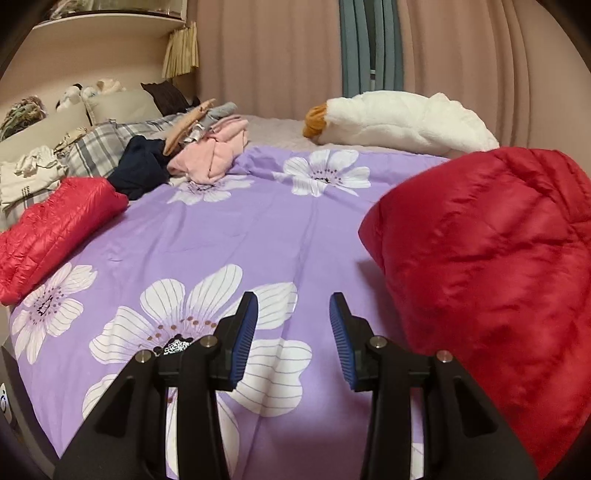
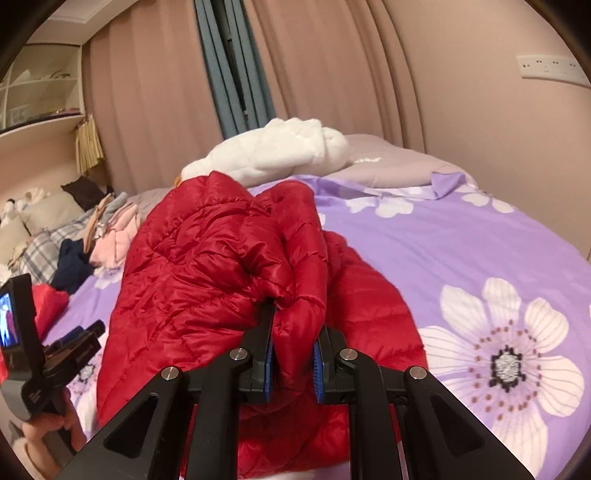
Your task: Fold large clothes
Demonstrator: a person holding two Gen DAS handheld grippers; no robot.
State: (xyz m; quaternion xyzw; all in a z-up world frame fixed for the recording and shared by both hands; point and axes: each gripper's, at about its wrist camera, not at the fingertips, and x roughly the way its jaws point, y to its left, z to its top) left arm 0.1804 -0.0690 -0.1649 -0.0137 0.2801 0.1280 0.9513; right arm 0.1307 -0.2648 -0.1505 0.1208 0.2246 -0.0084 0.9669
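A red quilted down jacket lies bunched on the purple flowered bedspread. My right gripper is shut on a thick fold of it and holds that part lifted. The same jacket shows at the right of the left wrist view. My left gripper is open and empty over the bedspread, just left of the jacket. It also shows at the left edge of the right wrist view. A second red quilted garment lies folded at the bed's left side.
A heap of pink, navy and grey clothes lies toward the pillows. A white plush toy lies at the far side of the bed. Curtains hang behind. Shelves stand at the left.
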